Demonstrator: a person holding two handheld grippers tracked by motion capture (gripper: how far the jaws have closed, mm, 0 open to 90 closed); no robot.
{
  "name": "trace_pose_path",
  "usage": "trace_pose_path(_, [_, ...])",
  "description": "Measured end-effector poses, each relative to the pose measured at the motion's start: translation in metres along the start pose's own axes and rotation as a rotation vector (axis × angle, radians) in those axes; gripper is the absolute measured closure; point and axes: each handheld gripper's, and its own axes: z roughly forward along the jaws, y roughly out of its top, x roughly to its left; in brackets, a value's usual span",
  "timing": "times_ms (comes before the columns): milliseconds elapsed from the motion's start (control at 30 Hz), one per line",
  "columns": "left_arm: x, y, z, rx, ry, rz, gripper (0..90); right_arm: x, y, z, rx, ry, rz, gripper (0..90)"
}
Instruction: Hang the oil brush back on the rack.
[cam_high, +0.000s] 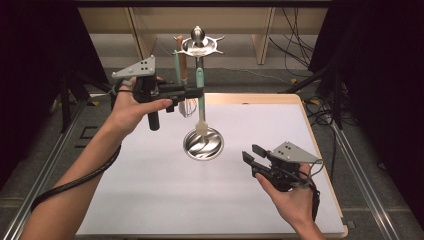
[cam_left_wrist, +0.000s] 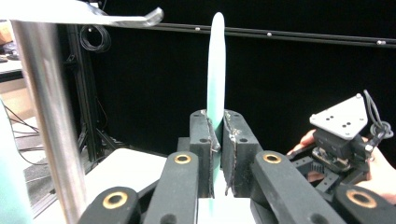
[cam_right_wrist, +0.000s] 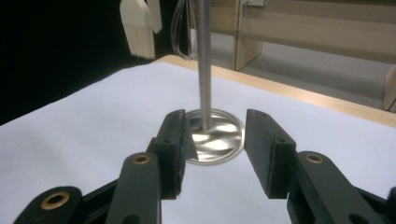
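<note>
My left gripper (cam_high: 192, 92) is raised above the far part of the counter (cam_high: 150, 200), near its far edge, and its jaws are closed tight on the mint-green handle of the brush (cam_high: 201, 97). In the left gripper view the handle (cam_left_wrist: 215, 70) stands upright between my two jaws and goes up well above them. The brush hangs straight down beside the rack (cam_high: 199, 45), and its pale bristles (cam_high: 201, 129) are over the round steel base (cam_high: 204, 144) in the high view; I cannot tell if they touch it. The rack pole (cam_left_wrist: 46, 116) is just at the left of my left gripper in its own view, w/ little room between.

Other utensils (cam_high: 180, 65) hang on the rack's left side, close behind my left gripper. A whisk (cam_high: 188, 106) hangs there also.

My right gripper (cam_high: 256, 159) is low over the near right part of the counter, jaws apart, holding nothing. In the right gripper view the base (cam_right_wrist: 215, 140) lies between and beyond my open jaws, well apart from them. The right edge of the counter is near this hand. The near left part of the counter is wide free surface, approx. half of the top.
</note>
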Motion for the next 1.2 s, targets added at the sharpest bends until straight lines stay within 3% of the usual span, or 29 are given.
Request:
trace_pose_path(33, [0.001, 0.001, 0.000, 0.002, 0.000, -0.001, 82.7, 0.001, -0.002, -0.001, 0.020, 0.015, 0.029, 59.5])
trace_pose_path(133, [0.004, 0.002, 0.001, 0.003, 0.003, -0.004, 82.7, -0.002, -0.007, -0.001, 0.022, 0.012, 0.054, 59.5])
trace_pose_path(200, [0.005, 0.003, 0.001, 0.004, 0.005, -0.009, 82.7, -0.004, -0.009, -0.001, 0.017, 0.009, 0.035, 59.4])
trace_pose_path(233, [0.005, 0.004, 0.001, 0.005, 0.004, -0.009, 82.7, -0.003, -0.010, -0.002, 0.025, -0.001, 0.061, 59.4])
trace_pose_path(267, [0.006, 0.005, 0.001, 0.004, 0.006, -0.005, 82.7, -0.005, -0.010, -0.002, 0.018, -0.008, 0.026, 59.5])
trace_pose_path(333, [0.007, 0.006, 0.001, 0.005, 0.005, -0.001, 82.7, -0.006, -0.011, -0.002, 0.021, -0.006, 0.028, 59.5])
trace_pose_path(367, [0.009, 0.007, 0.001, 0.005, 0.008, 0.004, 82.7, -0.003, -0.012, -0.002, 0.027, 0.001, 0.075, 59.4])
trace_pose_path(400, [0.009, 0.007, 0.001, 0.007, 0.007, -0.009, 82.7, -0.005, -0.012, -0.001, 0.020, -0.005, 0.038, 59.5])
trace_pose_path(467, [0.010, 0.008, 0.002, 0.008, 0.008, -0.023, 82.7, -0.005, -0.012, 0.000, 0.022, 0.003, 0.044, 59.5])
trace_pose_path(533, [0.013, 0.008, 0.002, 0.009, 0.007, -0.001, 82.6, -0.005, -0.012, 0.000, 0.022, 0.003, 0.042, 59.5])
trace_pose_path(600, [0.013, 0.008, 0.003, 0.010, 0.010, -0.028, 82.6, -0.005, -0.012, 0.000, 0.019, 0.005, 0.040, 59.5])
trace_pose_path(700, [0.015, 0.009, 0.003, 0.011, 0.011, -0.026, 82.7, -0.004, -0.012, 0.000, 0.021, 0.006, 0.052, 59.6])
trace_pose_path(1100, [0.017, 0.009, 0.004, 0.004, 0.004, -0.035, 82.7, -0.006, -0.011, -0.001, 0.005, -0.020, 0.019, 59.8])
trace_pose_path(1200, [0.017, 0.009, 0.003, 0.008, 0.003, -0.035, 82.7, -0.004, -0.010, -0.002, 0.024, -0.005, 0.047, 59.8])
